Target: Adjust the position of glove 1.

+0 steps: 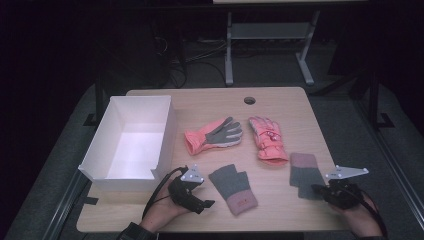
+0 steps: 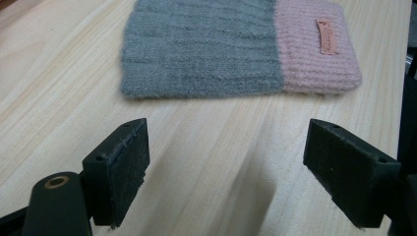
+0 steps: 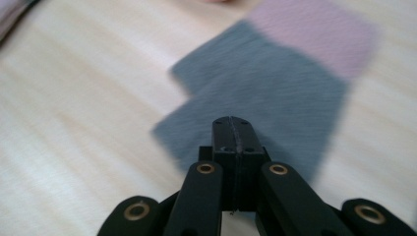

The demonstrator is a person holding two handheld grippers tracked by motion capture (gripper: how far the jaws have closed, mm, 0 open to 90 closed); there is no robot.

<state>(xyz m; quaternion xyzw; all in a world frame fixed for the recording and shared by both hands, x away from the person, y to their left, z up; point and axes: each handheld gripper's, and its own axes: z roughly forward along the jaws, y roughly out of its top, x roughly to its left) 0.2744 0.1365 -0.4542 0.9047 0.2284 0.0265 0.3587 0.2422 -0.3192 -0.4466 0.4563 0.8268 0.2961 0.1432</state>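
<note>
Two knit mitts, grey with pink cuffs, lie flat low on the wooden surface: the left mitt at lower centre, just beside the left claw, the right mitt at lower right, touching or just under the right claw. The left claw is released, jaws wide; the right is clenched on nothing. Both mitts look light, soft, floppy and fuzzy, likely to sag when lifted; the thicker ribbed cuff seems the surest place to pinch.
</note>
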